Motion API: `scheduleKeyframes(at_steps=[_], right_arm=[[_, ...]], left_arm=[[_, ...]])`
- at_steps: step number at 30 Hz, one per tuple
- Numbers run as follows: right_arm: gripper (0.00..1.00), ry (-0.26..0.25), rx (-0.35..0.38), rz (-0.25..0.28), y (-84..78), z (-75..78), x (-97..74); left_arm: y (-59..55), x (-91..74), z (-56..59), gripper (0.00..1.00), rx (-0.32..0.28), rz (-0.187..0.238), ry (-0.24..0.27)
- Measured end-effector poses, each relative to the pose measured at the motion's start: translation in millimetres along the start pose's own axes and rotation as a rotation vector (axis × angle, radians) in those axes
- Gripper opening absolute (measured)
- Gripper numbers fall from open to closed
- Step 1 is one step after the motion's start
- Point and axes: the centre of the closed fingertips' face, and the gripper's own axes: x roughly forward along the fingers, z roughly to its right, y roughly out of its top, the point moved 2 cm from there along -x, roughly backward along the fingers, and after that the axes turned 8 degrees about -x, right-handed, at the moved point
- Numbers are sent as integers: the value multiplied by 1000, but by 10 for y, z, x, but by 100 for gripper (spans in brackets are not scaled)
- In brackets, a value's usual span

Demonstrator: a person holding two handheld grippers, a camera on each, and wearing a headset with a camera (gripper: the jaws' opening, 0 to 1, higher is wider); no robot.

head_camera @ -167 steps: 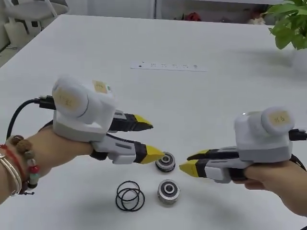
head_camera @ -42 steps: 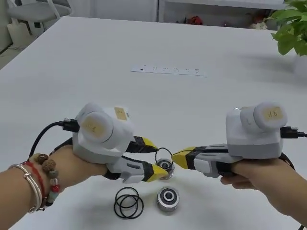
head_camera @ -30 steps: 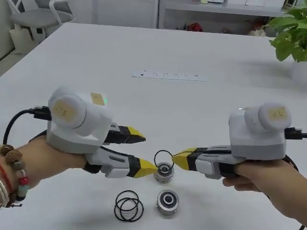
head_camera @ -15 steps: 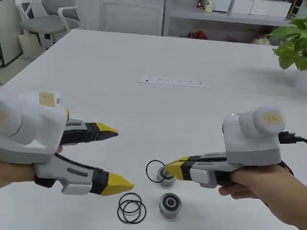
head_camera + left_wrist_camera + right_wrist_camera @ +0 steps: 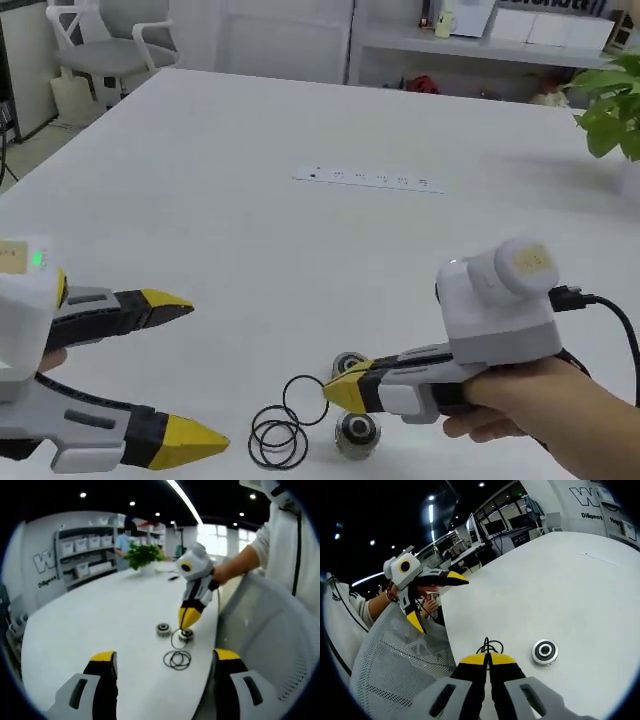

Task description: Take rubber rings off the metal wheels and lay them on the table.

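My right gripper [image 5: 338, 391] is shut on a thin black rubber ring [image 5: 304, 398], which hangs just above the table beside a pile of loose rings [image 5: 277, 438]. In the right gripper view the shut jaws pinch the ring [image 5: 489, 644]. One metal wheel [image 5: 357, 432] stands under this gripper, and a second wheel [image 5: 348, 361] peeks out behind its tip. My left gripper [image 5: 195, 372] hovers wide open at the lower left, well away from the wheels, with nothing between its fingers. The left gripper view shows the right gripper [image 5: 188, 623], held ring [image 5: 179, 639], ring pile [image 5: 177, 659] and a wheel [image 5: 163, 629].
The white table [image 5: 300, 240] stretches far ahead, with a flat white power strip [image 5: 368, 179] at its middle. A potted plant [image 5: 612, 115] stands at the far right edge. A mesh chair back [image 5: 405, 665] lies below the table edge.
My left gripper has drawn back to the left, away from the wheels, and stayed open. The right gripper has carried the ring down and left off the wheel toward the ring pile.
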Motion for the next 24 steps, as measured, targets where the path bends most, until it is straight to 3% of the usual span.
scheduleKeyframes(at_steps=[4, 10, 21, 24], right_arm=[[0, -1, -9, -48, -96, 0, 68], [0, -1, -20, -79, -156, 14, 124], [0, -53, -51, -87, -160, 161, 167], [4, -51, -60, -88, -160, 166, 163]], left_arm=[[-38, -100, -38, 78, -22, 10, 28], [-73, -211, -47, 78, -58, 38, 59], [-126, -258, -25, 78, -79, 32, 75], [-128, -264, -28, 78, -85, 33, 79]])
